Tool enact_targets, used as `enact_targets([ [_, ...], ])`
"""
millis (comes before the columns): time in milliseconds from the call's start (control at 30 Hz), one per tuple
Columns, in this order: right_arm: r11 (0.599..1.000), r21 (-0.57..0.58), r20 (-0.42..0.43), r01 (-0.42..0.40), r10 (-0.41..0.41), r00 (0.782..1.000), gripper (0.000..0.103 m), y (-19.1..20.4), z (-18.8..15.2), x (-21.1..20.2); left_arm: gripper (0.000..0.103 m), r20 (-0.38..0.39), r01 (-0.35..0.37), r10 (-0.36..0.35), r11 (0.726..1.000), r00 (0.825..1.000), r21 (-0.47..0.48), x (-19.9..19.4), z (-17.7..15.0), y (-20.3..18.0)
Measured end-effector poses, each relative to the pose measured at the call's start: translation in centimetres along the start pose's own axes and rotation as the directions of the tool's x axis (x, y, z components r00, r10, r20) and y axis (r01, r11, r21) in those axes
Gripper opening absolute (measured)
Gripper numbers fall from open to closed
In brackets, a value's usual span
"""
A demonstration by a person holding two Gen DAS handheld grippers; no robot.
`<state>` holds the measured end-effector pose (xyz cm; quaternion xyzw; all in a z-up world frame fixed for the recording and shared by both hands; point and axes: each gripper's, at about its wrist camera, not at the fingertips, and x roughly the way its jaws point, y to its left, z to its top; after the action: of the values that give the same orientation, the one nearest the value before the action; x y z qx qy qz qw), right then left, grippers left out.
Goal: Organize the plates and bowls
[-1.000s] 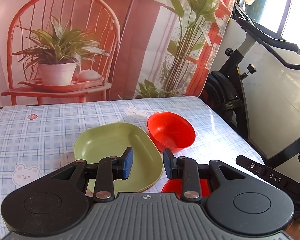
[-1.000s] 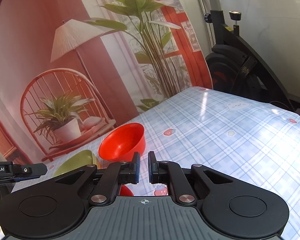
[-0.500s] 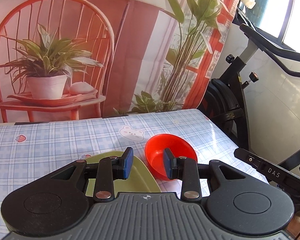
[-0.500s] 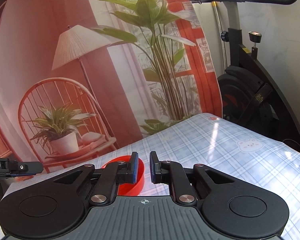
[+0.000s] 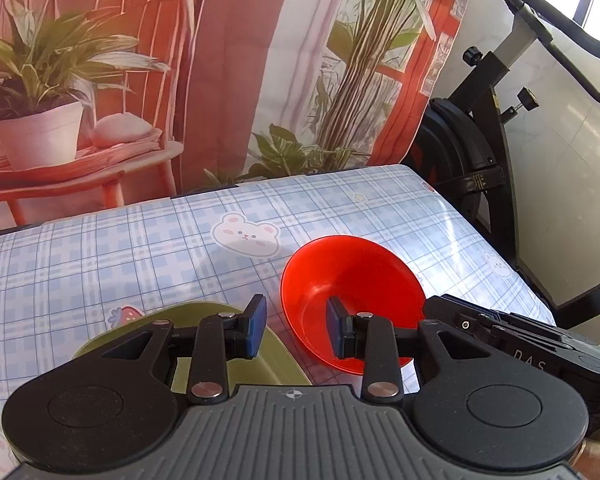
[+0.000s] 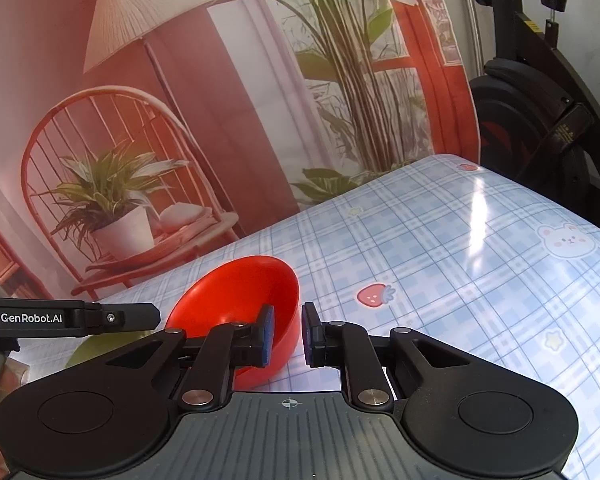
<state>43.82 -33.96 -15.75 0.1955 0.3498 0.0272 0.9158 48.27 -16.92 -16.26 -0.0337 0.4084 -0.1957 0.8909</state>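
Left gripper [image 5: 294, 330]: we hold it low over table [image 5: 140, 248], jaws wide apart, nothing between them. Green plate [image 5: 268, 364] under its left finger, red bowl [image 5: 352, 288] just beside plate, tilted. Right gripper [image 6: 288, 334]: our jaws straddle bowl's near rim [image 6: 236, 292], left pad inside, right pad outside, small gap showing; grip contact, we cannot tell. Exercise bike [image 5: 500, 128] beyond table edge.

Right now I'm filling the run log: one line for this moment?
left gripper: open, empty | right gripper: straddling red bowl rim | green plate: on table
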Motion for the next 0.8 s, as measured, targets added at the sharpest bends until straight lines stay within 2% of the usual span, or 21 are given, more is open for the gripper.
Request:
enact_targets([
  [233, 1.000, 0.013, -0.015, 0.001, 0.000, 1.000, 0.015, -0.2, -0.3, 1.3, 0.033, -0.017, -0.003, 0.003, 1.000, 1.000, 0.029, 1.6, -0.1, -0.5],
  [367, 1.000, 0.018, -0.011, -0.008, 0.009, 1.000, 0.009, -0.4, -0.2, 1.4, 0.032, -0.030, 0.014, -0.012, 0.999, 0.999, 0.034, 2.2, -0.3, -0.7],
  [467, 1.000, 0.009, -0.017, -0.013, 0.013, 1.000, 0.009, -0.4, -0.2, 1.4, 0.027, -0.027, -0.003, 0.004, 0.999, 1.000, 0.041, 2.2, -0.5, -0.9],
  [533, 1.000, 0.014, -0.017, -0.008, 0.008, 1.000, 0.008, -0.4, -0.2, 1.3, 0.017, -0.029, -0.007, 0.007, 0.999, 1.000, 0.032, 2.1, -0.6, -0.8],
  [567, 1.000, 0.018, -0.016, -0.001, 0.002, 1.000, 0.008, -0.4, -0.2, 1.3, 0.016, -0.032, -0.007, 0.008, 1.000, 0.999, 0.029, 2.0, -0.6, -0.7],
  [800, 0.999, 0.037, 0.015, -0.002, 0.001, 1.000, 0.007, 0.1, -0.3, -0.7, 0.015, -0.012, -0.005, 0.005, 0.999, 1.000, 0.039, -0.4, -1.5, -1.4],
])
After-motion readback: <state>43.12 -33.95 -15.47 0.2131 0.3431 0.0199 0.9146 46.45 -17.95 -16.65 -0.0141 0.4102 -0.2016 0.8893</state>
